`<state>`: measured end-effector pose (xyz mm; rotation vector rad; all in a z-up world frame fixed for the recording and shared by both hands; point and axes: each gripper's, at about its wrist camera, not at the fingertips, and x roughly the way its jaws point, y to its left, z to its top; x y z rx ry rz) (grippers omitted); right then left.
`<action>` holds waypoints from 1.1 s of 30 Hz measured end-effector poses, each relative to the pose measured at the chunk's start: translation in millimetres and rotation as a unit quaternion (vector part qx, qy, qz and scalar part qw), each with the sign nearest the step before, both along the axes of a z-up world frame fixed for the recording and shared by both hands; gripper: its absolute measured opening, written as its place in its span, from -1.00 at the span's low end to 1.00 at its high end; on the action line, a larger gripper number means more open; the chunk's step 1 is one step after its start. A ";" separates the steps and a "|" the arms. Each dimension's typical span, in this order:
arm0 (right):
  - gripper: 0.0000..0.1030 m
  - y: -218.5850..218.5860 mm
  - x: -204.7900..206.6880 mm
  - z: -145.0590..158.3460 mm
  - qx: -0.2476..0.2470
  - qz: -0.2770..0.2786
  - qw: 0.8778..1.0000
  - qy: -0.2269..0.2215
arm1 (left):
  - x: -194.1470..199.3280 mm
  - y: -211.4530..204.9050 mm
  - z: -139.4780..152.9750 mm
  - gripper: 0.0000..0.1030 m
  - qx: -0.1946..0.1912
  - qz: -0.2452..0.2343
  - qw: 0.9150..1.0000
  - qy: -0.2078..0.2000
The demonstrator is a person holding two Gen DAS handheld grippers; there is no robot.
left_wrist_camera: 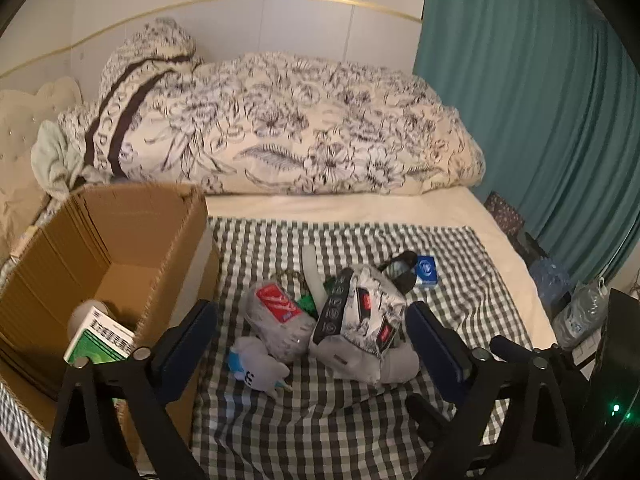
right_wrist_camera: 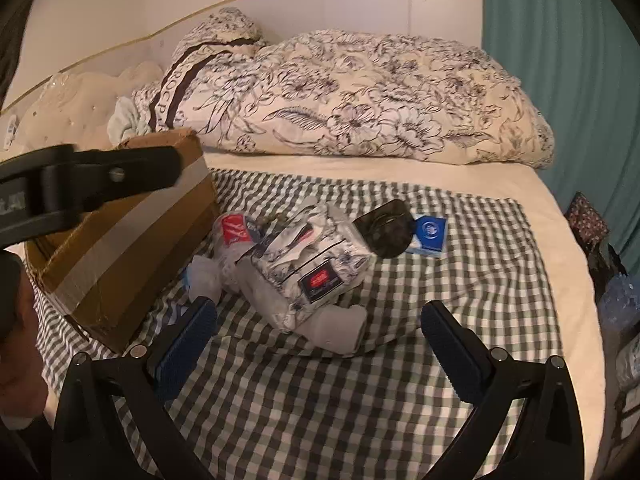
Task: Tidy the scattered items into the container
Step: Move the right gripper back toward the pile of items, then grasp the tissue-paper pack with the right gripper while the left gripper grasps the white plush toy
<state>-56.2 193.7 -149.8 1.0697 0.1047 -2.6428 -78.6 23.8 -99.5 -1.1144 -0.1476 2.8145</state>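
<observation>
An open cardboard box point(left_wrist_camera: 120, 240) stands at the left on the checked cloth; it also shows in the right wrist view point(right_wrist_camera: 132, 232). Inside lies a green and white carton point(left_wrist_camera: 102, 342). A pile lies beside the box: a floral tissue pack point(left_wrist_camera: 360, 308) point(right_wrist_camera: 312, 260), a grey pack with a red label point(left_wrist_camera: 278, 316) point(right_wrist_camera: 234, 232), a small grey plush point(left_wrist_camera: 256, 366), a dark round pouch point(right_wrist_camera: 384, 232) and a blue card box point(left_wrist_camera: 426, 272) point(right_wrist_camera: 430, 234). My left gripper point(left_wrist_camera: 312, 344) is open just before the pile. My right gripper point(right_wrist_camera: 320, 344) is open, near the tissue pack.
A rolled floral duvet point(left_wrist_camera: 300, 128) lies across the back of the bed. A teal curtain point(left_wrist_camera: 540, 100) hangs at the right. Bags and a plastic bottle point(left_wrist_camera: 580, 312) stand beside the bed's right edge. The left gripper's body point(right_wrist_camera: 80, 188) crosses the right view above the box.
</observation>
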 end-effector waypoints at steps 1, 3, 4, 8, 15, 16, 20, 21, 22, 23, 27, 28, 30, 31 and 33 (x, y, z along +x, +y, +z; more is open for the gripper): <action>0.96 -2.3 -0.9 -2.7 0.000 0.005 1.000 -0.001 | -1.6 -0.1 -3.2 0.84 0.001 0.000 1.000 -0.005; 0.76 -6.4 -3.7 -7.8 0.004 0.013 1.000 -0.004 | -4.6 -1.1 -9.3 0.84 0.003 0.002 1.000 -0.012; 0.67 -8.6 -5.7 -10.5 0.007 0.017 1.000 -0.007 | -6.0 -1.4 -11.7 0.84 0.003 0.003 1.000 -0.016; 0.24 -16.4 -15.6 -24.4 0.012 0.033 0.999 -0.027 | -11.5 -3.3 -22.7 0.84 0.002 0.006 1.000 -0.030; 0.24 -25.8 -28.5 -44.8 0.016 0.044 0.998 -0.039 | -21.1 -4.9 -37.0 0.84 -0.001 0.013 0.999 -0.047; 0.24 -27.3 -30.3 -46.6 0.015 0.046 0.998 -0.040 | -22.4 -5.3 -39.2 0.84 0.000 0.014 0.999 -0.049; 0.24 -32.9 -38.4 -56.9 0.021 0.042 0.998 -0.045 | -28.6 -7.3 -49.7 0.84 -0.002 0.016 0.998 -0.062; 0.24 -33.5 -40.1 -59.5 0.021 0.038 0.998 -0.047 | -30.2 -7.4 -52.9 0.84 -0.003 0.014 0.998 -0.066; 0.24 -33.9 -41.5 -61.6 0.021 0.035 0.998 -0.048 | -31.6 -7.1 -55.7 0.84 -0.003 0.014 0.998 -0.069; 0.24 -34.2 -42.6 -63.5 0.020 0.034 0.998 -0.049 | -33.0 -6.3 -57.8 0.84 -0.005 0.014 0.997 -0.072; -0.19 -31.4 -46.0 -67.9 0.019 0.023 0.998 -0.047 | -38.8 -3.0 -70.2 0.84 -0.008 0.012 0.996 -0.087; -0.32 -28.6 -46.8 -67.6 0.013 0.023 0.999 -0.045 | -40.0 -2.8 -72.7 0.84 -0.009 0.012 0.996 -0.090; -0.53 -23.1 -48.1 -65.9 -0.001 0.022 0.999 -0.045 | -42.7 -1.9 -78.7 0.84 -0.010 0.012 0.995 -0.096; -0.61 -21.9 -48.2 -64.9 -0.003 0.022 0.999 -0.044 | -43.7 -1.0 -81.4 0.84 -0.012 0.012 0.995 -0.098; -0.68 -19.3 -48.0 -62.4 0.001 0.019 0.999 -0.040 | -46.1 0.5 -89.2 0.84 -0.016 0.012 0.994 -0.106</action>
